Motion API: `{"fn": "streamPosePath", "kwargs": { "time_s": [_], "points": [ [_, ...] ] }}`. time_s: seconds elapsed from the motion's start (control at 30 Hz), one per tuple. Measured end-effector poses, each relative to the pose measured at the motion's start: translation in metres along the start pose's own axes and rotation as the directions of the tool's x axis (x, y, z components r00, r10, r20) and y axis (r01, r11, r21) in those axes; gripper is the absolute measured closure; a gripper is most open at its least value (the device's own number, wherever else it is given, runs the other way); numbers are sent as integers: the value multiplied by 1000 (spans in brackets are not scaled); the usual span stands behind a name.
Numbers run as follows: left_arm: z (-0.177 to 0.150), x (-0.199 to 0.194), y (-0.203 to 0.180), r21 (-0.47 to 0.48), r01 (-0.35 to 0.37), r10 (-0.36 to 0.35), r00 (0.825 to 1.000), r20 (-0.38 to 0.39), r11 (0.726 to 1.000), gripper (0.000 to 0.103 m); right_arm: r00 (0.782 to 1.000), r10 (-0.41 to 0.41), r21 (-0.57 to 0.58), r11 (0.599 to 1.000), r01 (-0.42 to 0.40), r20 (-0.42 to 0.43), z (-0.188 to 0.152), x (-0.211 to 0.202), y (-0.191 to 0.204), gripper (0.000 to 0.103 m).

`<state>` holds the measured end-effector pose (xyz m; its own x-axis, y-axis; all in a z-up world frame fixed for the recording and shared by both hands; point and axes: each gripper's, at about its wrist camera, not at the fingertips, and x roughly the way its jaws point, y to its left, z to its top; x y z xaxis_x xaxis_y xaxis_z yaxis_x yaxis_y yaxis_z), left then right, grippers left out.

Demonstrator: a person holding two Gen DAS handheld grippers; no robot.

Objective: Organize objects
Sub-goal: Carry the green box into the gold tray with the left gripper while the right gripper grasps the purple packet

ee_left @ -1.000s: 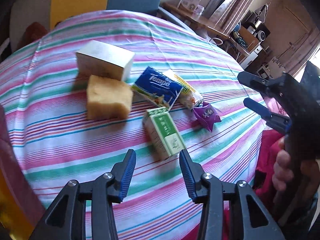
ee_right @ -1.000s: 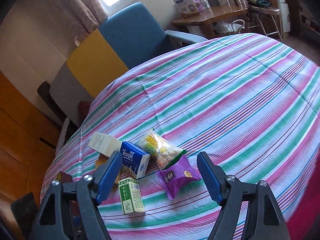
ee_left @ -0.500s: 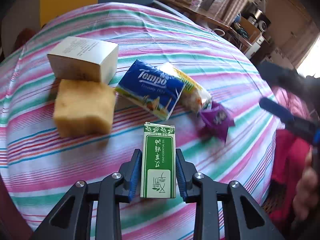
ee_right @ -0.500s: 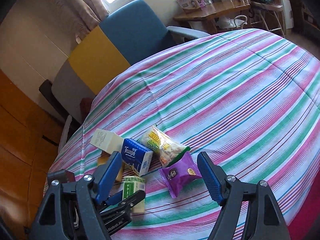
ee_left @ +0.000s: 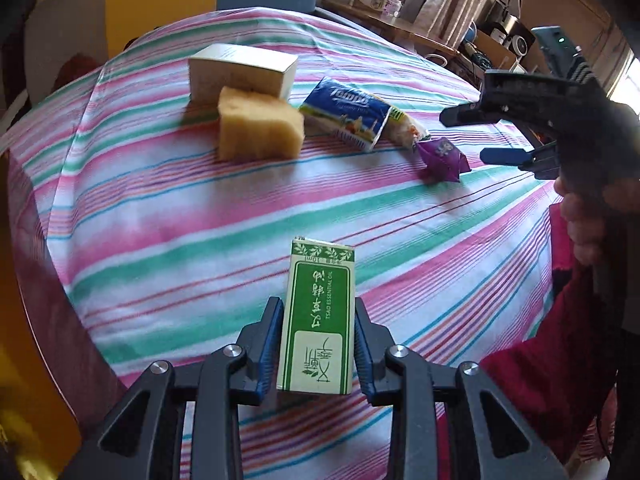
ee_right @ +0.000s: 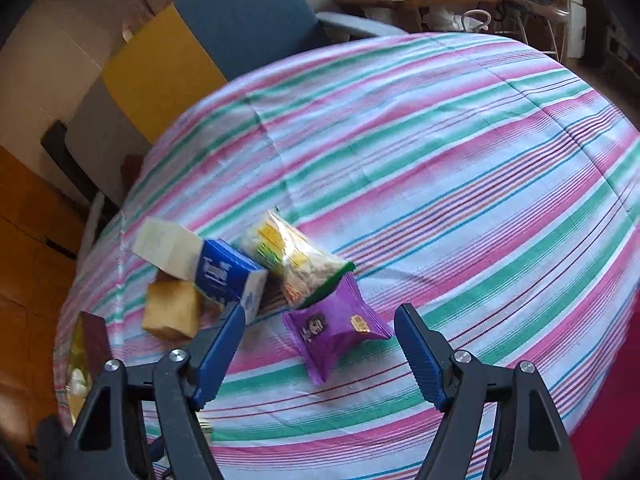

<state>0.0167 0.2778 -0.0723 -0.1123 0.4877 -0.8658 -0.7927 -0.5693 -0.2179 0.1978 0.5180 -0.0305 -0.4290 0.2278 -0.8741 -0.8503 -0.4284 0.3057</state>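
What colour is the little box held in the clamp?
Green and white, clearest in the left wrist view.

Daylight enters from a window (ee_left: 632, 76) at the far right, leaving the striped cloth (ee_left: 240, 216) bright and slightly washed out. The sponge (ee_left: 258, 130) casts a soft shadow toward the left. Both fisheye views bend strongly and darken at the corners. Motion blur smears the right wrist view, especially the tissue pack (ee_right: 228, 276).
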Motion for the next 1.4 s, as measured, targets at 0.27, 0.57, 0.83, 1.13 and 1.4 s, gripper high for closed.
{"fn": "streamPosePath", "kwargs": {
  "time_s": [0.27, 0.57, 0.83, 1.13, 1.4],
  "points": [
    [-8, -8, 11, -25, 34, -34, 999, 21, 999, 71, 993, -99, -66, 993, 95, -58, 1, 24, 9, 25],
    [-5, -3, 11, -45, 52, -51, 998, 31, 998, 71, 982, -159, -170, 976, 139, -106, -1, 44, 20, 59],
    [-18, -56, 25, -92, 75, -63, 990, 123, 993, 72, 978, -187, -228, 960, 162, -91, -2, 45, 25, 61],
    [-51, -156, 137, -385, 25, 87, 959, 271, 923, 71, 982, -182, -264, 950, 165, -41, -6, 33, 31, 61],
    [-32, -167, 257, -619, 10, 200, 942, 269, 786, 72, 986, -168, -305, 939, 156, -13, -13, 31, 43, 61]
  ]
}}
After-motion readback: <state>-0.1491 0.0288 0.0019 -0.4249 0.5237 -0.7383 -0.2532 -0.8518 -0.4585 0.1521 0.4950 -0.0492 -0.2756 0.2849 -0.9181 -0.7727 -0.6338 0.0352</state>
